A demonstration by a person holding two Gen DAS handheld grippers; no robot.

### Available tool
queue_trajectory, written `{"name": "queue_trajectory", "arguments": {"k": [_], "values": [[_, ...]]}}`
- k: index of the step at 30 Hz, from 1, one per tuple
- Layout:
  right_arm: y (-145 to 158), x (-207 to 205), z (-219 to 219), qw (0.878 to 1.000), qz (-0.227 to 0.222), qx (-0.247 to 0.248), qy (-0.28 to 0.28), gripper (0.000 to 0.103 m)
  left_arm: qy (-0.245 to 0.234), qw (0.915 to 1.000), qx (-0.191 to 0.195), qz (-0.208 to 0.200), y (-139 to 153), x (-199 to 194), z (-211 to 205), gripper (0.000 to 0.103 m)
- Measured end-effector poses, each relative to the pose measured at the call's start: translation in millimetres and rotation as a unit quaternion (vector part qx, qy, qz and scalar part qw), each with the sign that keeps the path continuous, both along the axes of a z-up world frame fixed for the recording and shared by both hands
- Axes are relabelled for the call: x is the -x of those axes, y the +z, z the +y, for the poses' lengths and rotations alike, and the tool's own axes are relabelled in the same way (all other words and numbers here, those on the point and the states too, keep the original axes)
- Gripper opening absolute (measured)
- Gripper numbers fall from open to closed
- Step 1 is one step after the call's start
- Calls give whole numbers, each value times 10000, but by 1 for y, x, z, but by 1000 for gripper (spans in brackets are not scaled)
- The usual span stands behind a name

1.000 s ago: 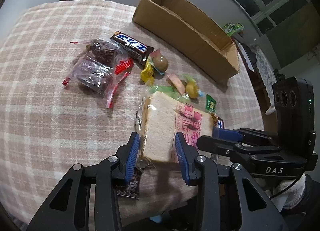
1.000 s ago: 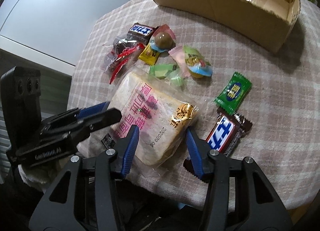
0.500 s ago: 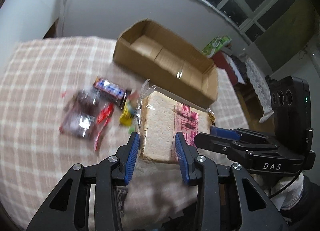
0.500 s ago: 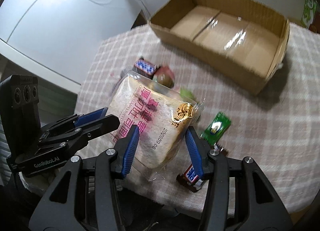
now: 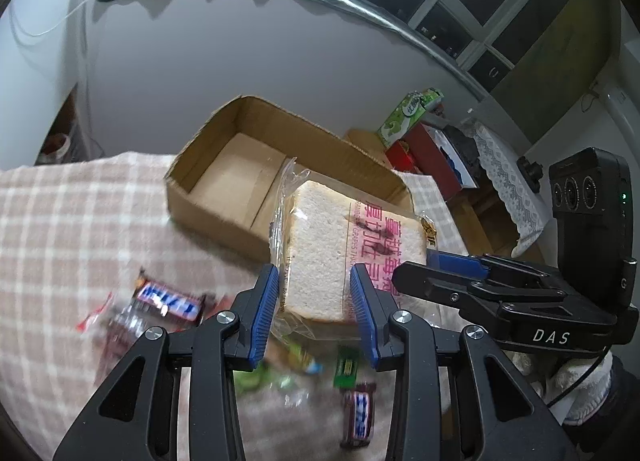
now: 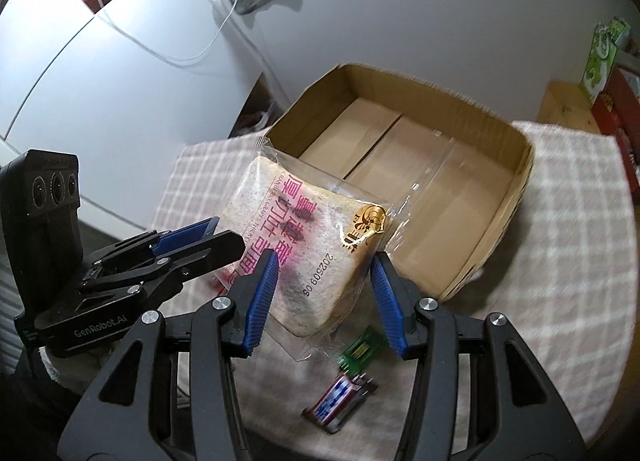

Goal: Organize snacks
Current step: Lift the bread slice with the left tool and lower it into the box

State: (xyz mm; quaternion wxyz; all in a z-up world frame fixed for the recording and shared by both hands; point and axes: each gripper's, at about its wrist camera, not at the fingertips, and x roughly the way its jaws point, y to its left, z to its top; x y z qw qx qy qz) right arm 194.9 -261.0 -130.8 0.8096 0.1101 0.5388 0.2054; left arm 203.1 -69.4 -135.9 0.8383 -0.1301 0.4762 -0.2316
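Now the left gripper (image 5: 314,303) squeezes the near edge of the bread bag (image 5: 344,249), up in the air at about 12 o'clock from its jaws. Next to it, the right gripper (image 6: 322,295) pinches the same bag from the other side. So both claws are closed on the bread. Past the bag, at about 1 o'clock in the right view, sits the cardboard box (image 6: 516,197). I think the bread is being carried there. Next, it should go over the wall, down, then let go.
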Motion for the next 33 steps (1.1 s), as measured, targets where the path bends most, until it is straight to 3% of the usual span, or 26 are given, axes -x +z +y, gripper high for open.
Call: {"name": "queue_trajectory", "arguments": {"k": [15,25,33], "values": [[-29,-56,-33,9993,72,254,-281,51,-150,9996,-154,198,-21,-49,-36,35],[-52,-63,-40,9979,335,436,-356,52,-110,9984,-449,325,-31,-59,-46,34],[-45,-52,-42,9975,164,583,-376,52,-70,9990,-418,172,-19,-50,-35,34]]}}
